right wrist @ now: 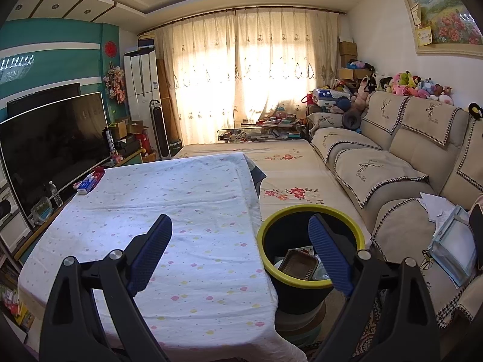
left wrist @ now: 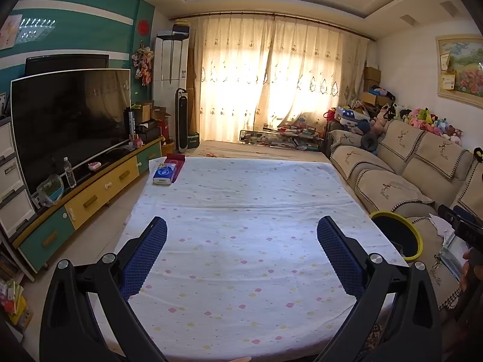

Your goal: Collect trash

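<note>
bin (right wrist: 314,295), round, yellow-rimmed, beside dotted cloth (right wrist: 169,211).

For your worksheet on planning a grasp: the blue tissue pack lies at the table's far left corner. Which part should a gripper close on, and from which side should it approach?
Close across the short width of the tissue pack, on its two long sides. It lies flat, its length running away from the camera, so coming from the near side with the left gripper, whose jaws are open and empty, probably suits. The red item beside it may crowd one finger.

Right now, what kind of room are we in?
Most likely a home living room: a large television on a low cabinet, a beige sofa topped with plush toys, and a curtained window.
</note>
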`<state>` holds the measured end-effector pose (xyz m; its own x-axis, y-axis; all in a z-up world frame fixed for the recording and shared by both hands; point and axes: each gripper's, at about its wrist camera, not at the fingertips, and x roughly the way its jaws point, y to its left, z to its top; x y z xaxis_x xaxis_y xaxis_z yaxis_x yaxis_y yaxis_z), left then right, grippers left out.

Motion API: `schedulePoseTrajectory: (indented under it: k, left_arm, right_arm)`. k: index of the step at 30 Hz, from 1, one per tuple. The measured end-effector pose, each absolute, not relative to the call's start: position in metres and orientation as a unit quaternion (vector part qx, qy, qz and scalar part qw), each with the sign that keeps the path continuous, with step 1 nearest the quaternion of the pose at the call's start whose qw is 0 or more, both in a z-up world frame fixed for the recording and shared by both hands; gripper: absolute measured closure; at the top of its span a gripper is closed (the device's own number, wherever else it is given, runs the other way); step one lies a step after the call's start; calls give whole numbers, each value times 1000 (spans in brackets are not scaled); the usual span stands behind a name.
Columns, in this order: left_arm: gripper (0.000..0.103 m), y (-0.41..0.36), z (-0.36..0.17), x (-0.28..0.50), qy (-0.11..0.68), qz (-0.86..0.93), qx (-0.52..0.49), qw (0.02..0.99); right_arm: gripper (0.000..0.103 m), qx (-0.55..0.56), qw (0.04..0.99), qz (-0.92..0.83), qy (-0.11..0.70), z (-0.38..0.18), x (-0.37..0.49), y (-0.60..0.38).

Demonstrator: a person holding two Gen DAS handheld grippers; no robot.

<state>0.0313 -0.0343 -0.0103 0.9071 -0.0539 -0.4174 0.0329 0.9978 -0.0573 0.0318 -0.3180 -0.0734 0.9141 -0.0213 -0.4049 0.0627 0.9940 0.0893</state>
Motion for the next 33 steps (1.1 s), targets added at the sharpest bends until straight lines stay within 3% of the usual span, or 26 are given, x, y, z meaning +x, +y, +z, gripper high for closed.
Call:
schedulePoseTrajectory:
  k: [33]
  left_arm:
    - [5, -41, -20, 38, 229, -36, -26, 972]
  right_arm:
    - [16, 56, 975, -22, 214, -85, 35, -321]
